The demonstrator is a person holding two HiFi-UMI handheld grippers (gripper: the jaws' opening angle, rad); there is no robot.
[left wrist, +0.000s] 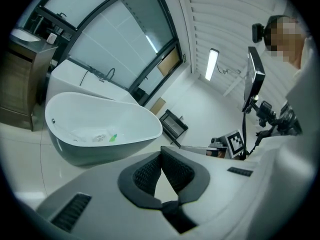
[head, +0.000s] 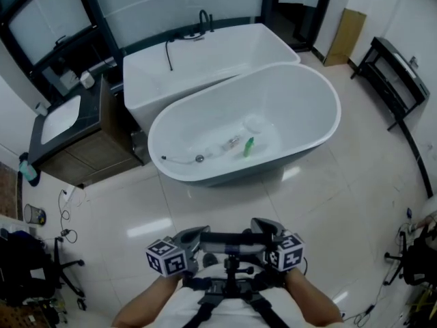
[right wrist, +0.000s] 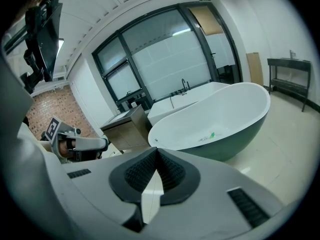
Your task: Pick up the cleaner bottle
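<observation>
A small green cleaner bottle (head: 248, 146) lies on the bottom of the white oval bathtub (head: 321, 91), with a clear bottle (head: 231, 143) to its left. It shows as a green speck in the left gripper view (left wrist: 113, 137) and the right gripper view (right wrist: 212, 134). Both grippers hang close to the person's body, well short of the tub. The left gripper (head: 199, 233) is shut with nothing between its pads (left wrist: 161, 154). The right gripper (head: 262, 224) is also shut and empty (right wrist: 156, 151). Their tips point toward each other.
A rectangular white tub (head: 205, 57) with a black tap stands behind the oval one. A wooden vanity with a sink (head: 61, 118) is at the left, a black rack (head: 396, 80) at the right, an office chair (head: 27, 272) at the lower left. A white round thing (head: 254, 123) lies in the oval tub.
</observation>
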